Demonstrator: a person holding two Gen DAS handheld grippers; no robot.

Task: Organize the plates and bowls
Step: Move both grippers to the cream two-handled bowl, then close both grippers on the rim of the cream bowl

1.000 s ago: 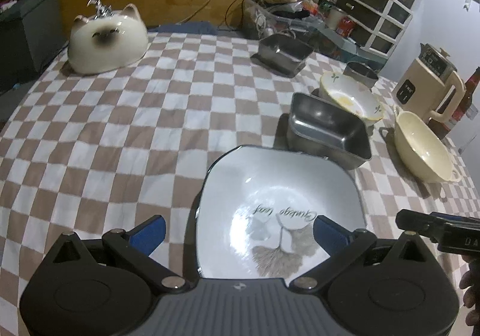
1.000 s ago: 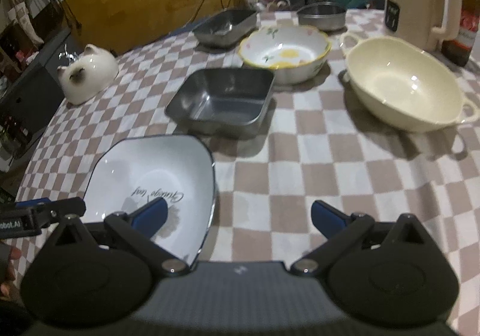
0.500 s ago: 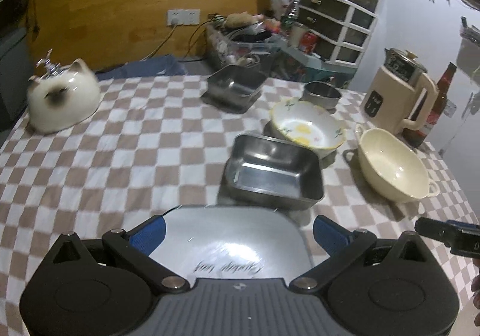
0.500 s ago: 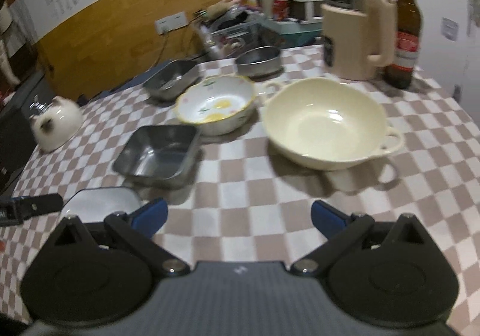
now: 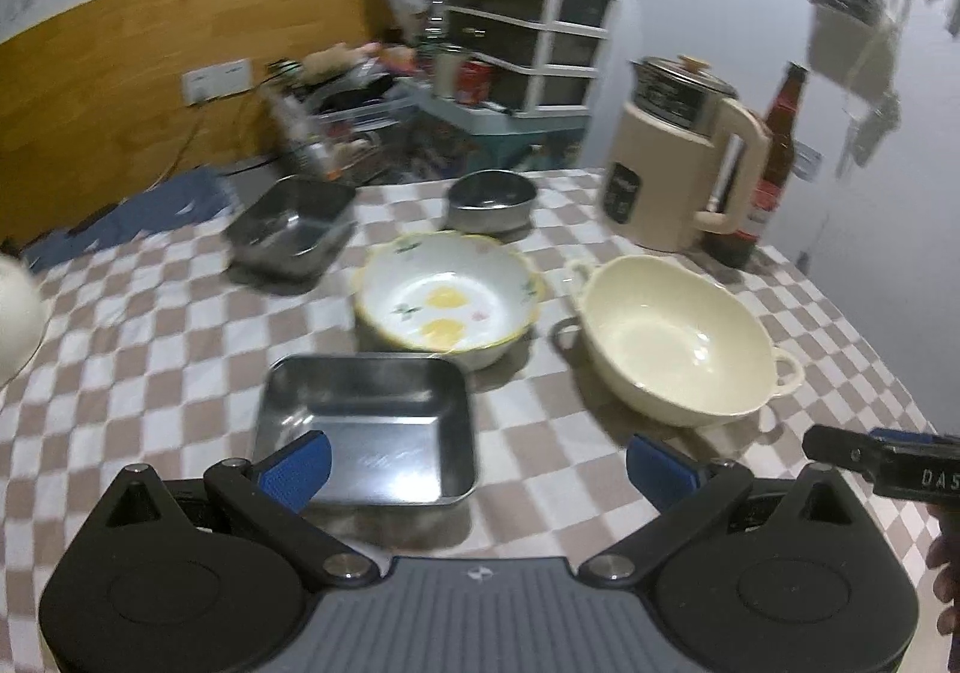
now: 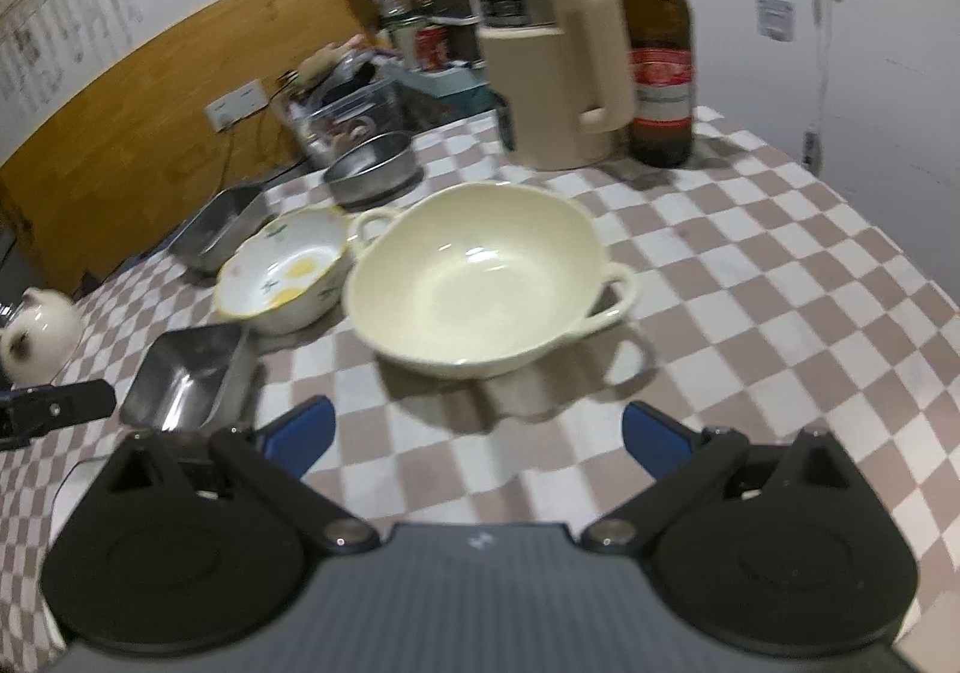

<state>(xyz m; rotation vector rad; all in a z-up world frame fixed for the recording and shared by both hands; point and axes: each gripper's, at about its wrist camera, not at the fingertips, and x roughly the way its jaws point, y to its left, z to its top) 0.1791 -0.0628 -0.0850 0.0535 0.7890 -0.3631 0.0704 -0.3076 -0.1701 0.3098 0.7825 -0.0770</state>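
On the checked tablecloth stand a square steel tray [image 5: 372, 421], a flowered white bowl [image 5: 447, 298], a cream two-handled bowl [image 5: 675, 337], a second steel tray [image 5: 291, 235] and a round steel bowl [image 5: 492, 199]. My left gripper [image 5: 477, 469] is open and empty, just in front of the near steel tray. My right gripper [image 6: 477, 436] is open and empty, in front of the cream bowl [image 6: 474, 277]. The flowered bowl [image 6: 282, 271] and near tray [image 6: 186, 379] lie to its left. A sliver of the white square plate [image 6: 69, 487] shows at the lower left.
A cream electric kettle [image 5: 678, 175] and a brown beer bottle [image 6: 660, 54] stand at the far right of the table. A white cat-shaped pot [image 6: 39, 334] sits at the left. Clutter and a drawer unit [image 5: 528, 54] lie behind the table.
Both grippers have swung right and tilted up. The white square plate has dropped out of the left view. The cream bowl and steel tray now sit nearer the grippers.
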